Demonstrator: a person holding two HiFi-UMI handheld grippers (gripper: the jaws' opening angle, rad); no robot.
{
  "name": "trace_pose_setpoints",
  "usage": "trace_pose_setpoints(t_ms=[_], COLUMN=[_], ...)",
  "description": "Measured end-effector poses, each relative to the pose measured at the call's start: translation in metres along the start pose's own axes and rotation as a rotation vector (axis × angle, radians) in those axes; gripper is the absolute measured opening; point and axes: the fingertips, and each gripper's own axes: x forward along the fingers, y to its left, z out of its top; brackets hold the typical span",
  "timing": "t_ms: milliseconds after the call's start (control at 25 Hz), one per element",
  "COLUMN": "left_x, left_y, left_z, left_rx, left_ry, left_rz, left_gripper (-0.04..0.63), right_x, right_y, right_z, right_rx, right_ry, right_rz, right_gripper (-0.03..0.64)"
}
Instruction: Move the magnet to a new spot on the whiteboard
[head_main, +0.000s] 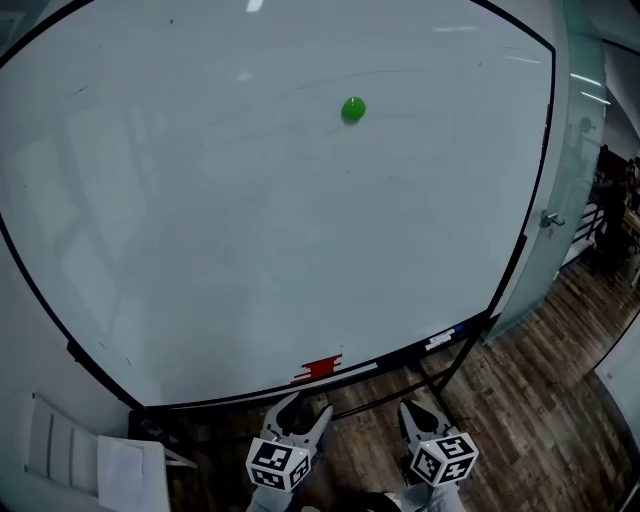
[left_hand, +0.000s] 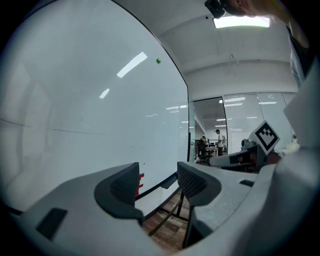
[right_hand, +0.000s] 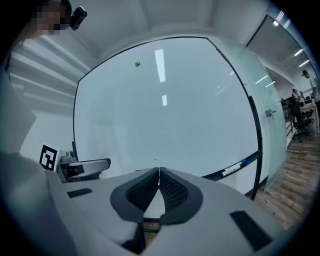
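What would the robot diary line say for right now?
magnet: green, high on whiteboard, nothing touching it | left gripper: open, empty | right gripper: shut, empty | both: low, near board's bottom edge

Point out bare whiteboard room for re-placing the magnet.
Almost all the whiteboard is bare. Open patches: right of the green magnet to the black frame; widest, left of it across to the frame's other side; below it down to the tray. Crowded only along the tray: red item, marker, with the left tool and right tool below.
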Motion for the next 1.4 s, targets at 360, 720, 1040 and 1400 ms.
trace_pose_setpoints(t_ms=[360,720,1040,1400], left_x=[0.036,0.074,0.090,0.101], left_y=[-0.001,-0.014,-0.031,-0.035], left_z=[0.048,0.114,0.199,0.302], left_rx=[0.068,0.178,0.330,0.492], left_ry=[-0.073,-0.149,-0.261,-0.368], left_rz=[0.097,0.145,0.176,0.274], left_gripper=[0.232,0.232,0.232,0.232], right_x=[0.024,0.044,0.049,0.041], right_y=[-0.023,-0.047,-0.049,-0.039], right_z=[0.074,0.150,0.220,0.321], right_rx=[-0.144,-0.303,-0.405,-0.475], right_ry=[-0.044,-0.132,-0.233,-0.375], right_rz=[0.122,0.180,0.231,0.303], right_gripper=[0.028,0.028,0.028,0.028])
